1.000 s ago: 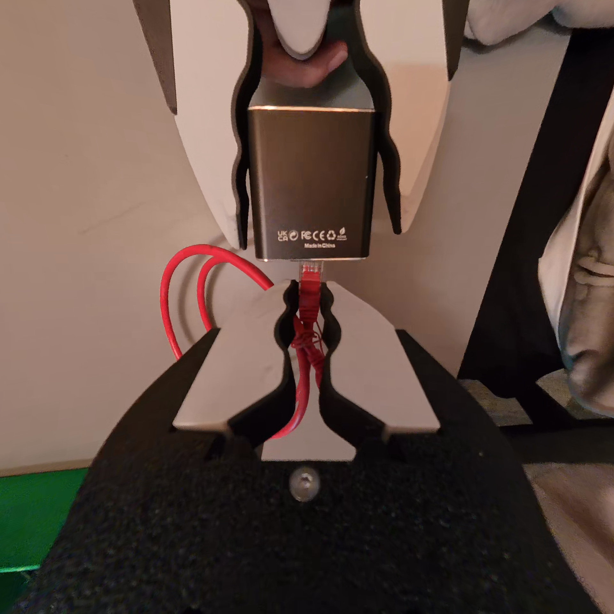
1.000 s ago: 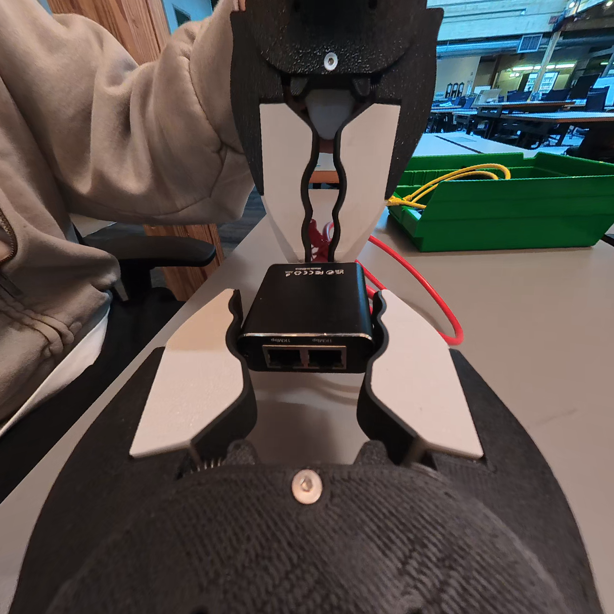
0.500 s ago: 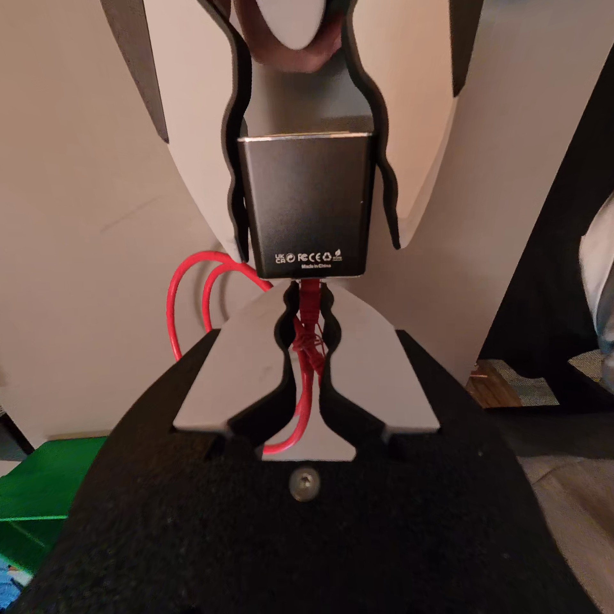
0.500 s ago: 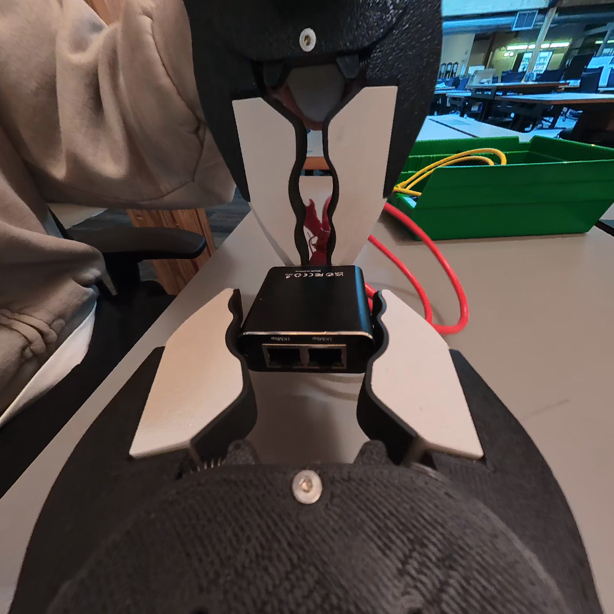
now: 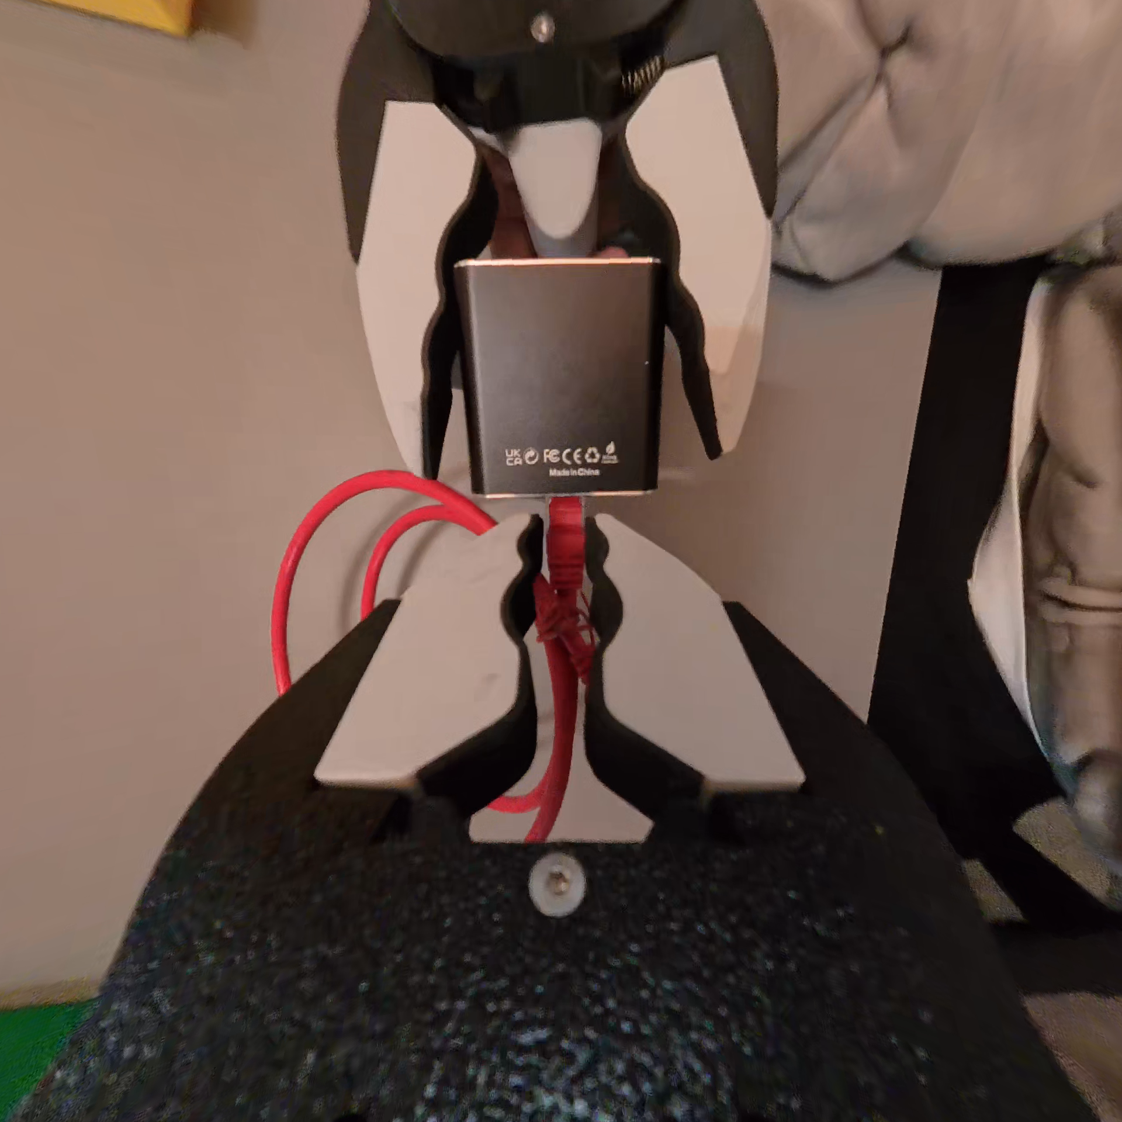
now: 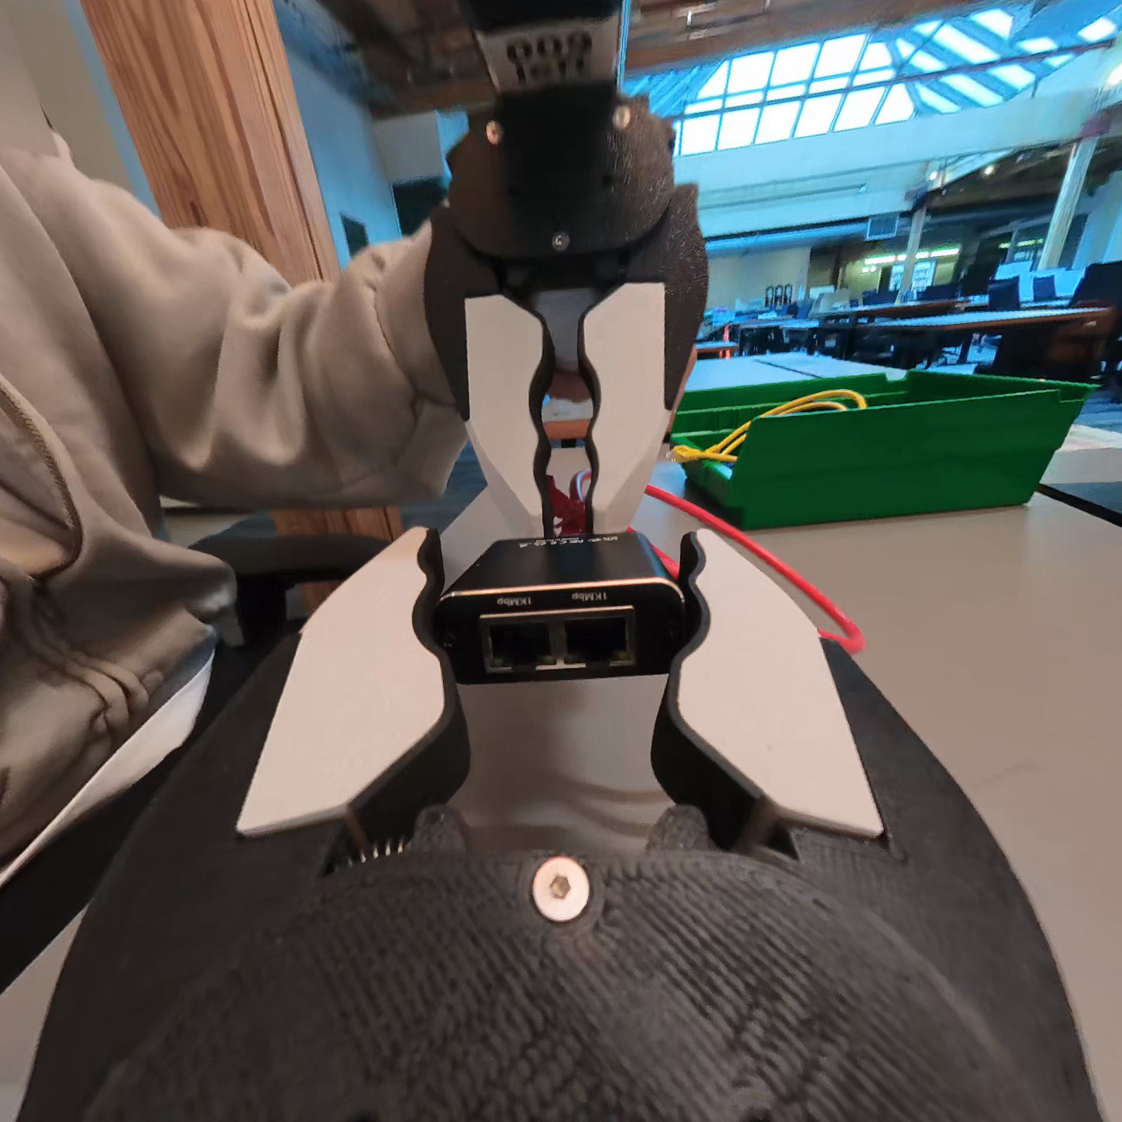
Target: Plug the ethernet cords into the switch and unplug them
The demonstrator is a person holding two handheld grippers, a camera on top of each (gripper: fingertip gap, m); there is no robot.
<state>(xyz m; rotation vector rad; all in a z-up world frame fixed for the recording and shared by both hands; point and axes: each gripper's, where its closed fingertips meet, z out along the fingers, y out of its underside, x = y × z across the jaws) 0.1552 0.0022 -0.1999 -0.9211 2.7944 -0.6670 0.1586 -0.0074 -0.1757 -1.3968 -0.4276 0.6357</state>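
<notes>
The small black switch is gripped by its sides in my right gripper, a little above the grey table. Its two ports facing the right wrist camera are empty. My left gripper is shut on the red ethernet cord just behind its plug. The plug sits in the port on the switch's opposite face. The rest of the red cord loops to the left and trails over the table. The left gripper faces the right one head-on across the switch.
A green bin holding yellow cords stands on the table at the back right. A person's grey sleeve and a black chair are on the left beside a wooden post. Left and right tips are no more than a few centimetres apart.
The red plug's clear tip, visible outside the port a second ago, is now inside the switch. Both grippers have tilted, and the right view looks higher into the room.
</notes>
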